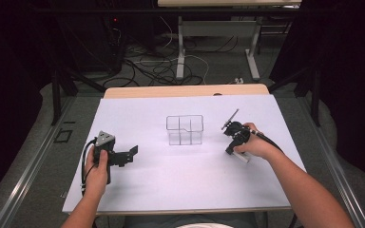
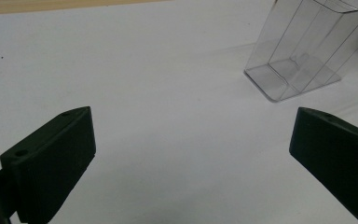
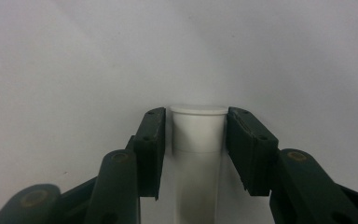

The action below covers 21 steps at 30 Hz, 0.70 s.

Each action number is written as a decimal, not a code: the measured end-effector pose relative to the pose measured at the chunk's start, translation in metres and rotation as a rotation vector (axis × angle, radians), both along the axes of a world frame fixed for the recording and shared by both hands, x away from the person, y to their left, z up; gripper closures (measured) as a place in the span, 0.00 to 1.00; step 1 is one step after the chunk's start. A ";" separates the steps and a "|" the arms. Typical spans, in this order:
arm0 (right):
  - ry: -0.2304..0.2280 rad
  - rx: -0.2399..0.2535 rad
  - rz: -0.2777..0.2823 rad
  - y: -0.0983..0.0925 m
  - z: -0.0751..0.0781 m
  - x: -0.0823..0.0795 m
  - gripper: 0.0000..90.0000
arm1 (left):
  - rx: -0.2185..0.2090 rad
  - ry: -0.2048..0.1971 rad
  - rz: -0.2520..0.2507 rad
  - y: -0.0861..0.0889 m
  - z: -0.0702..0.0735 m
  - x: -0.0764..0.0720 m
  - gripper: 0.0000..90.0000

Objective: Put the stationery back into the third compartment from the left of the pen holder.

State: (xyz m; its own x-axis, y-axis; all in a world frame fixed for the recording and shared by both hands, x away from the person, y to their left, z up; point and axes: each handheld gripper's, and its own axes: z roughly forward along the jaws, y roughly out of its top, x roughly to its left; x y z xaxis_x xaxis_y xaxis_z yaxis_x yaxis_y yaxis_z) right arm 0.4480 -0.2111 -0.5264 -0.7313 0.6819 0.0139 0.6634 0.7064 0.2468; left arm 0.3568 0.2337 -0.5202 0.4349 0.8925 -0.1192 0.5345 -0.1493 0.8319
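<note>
The white table point(image 1: 138, 190) spreads under both hands, and the right forearm comes in from the near right corner at a slant, wrist bent so that the right gripper point(image 1: 233, 142) points down at the sheet from just above it. The left hand point(image 1: 97, 166) rests well away on the other side, its left gripper point(image 1: 130, 154) lying level and aimed toward the middle; in the left gripper view its jaws stand wide apart with nothing but bare table between them. A clear plastic organiser box point(image 1: 185, 129) with several compartments stands upright between the two grippers, near the right gripper and a little farther back, apart from both; from the left gripper point(image 2: 191, 158) the same box point(image 2: 303, 51) sits ahead and off to one side. In the right gripper view the right gripper point(image 3: 196, 140) has its jaws drawn in close on a small white tube point(image 3: 196, 135), a plain, smooth cylinder with a flat rimmed end, which lies on the table and runs lengthwise between the pads. Both pads sit against its sides. In the high view the tube point(image 1: 241, 156) pokes out just below the right hand.
</note>
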 end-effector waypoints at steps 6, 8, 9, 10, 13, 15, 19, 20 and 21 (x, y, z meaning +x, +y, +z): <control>0.002 0.012 -0.006 -0.002 0.000 0.001 0.70 | 0.000 0.000 -0.001 0.000 0.000 0.000 0.00; 0.015 0.001 0.006 -0.002 0.001 0.002 0.73 | 0.000 0.001 -0.001 0.000 0.000 0.000 0.00; 0.015 -0.005 0.010 -0.003 0.001 0.002 0.73 | -0.001 0.001 0.000 0.000 0.000 0.000 0.00; 0.015 -0.002 0.008 -0.003 0.001 0.002 0.74 | -0.001 0.001 0.000 0.000 0.000 0.000 0.00; 0.004 0.000 -0.001 -0.003 0.000 0.001 0.74 | -0.002 0.000 0.000 0.000 0.000 0.000 0.00; 0.005 0.000 0.001 -0.003 0.000 0.001 0.74 | -0.002 0.000 -0.001 0.000 0.000 0.000 0.00; 0.003 0.000 0.003 -0.003 0.000 0.001 0.74 | -0.002 0.001 0.000 0.000 0.000 0.000 0.00; -0.004 -0.010 0.001 -0.003 0.000 0.001 0.74 | -0.002 0.001 0.000 0.000 0.000 0.000 0.00; -0.003 -0.011 0.001 -0.003 0.000 0.001 0.74 | -0.003 0.001 0.000 0.000 0.000 0.000 0.00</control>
State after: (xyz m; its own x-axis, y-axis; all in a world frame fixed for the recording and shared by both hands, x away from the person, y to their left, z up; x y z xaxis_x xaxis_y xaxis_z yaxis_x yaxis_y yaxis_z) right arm 0.4491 -0.2140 -0.5259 -0.7321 0.6812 0.0044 0.6619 0.7097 0.2414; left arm 0.3569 0.2337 -0.5205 0.4347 0.8923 -0.1220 0.5354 -0.1471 0.8317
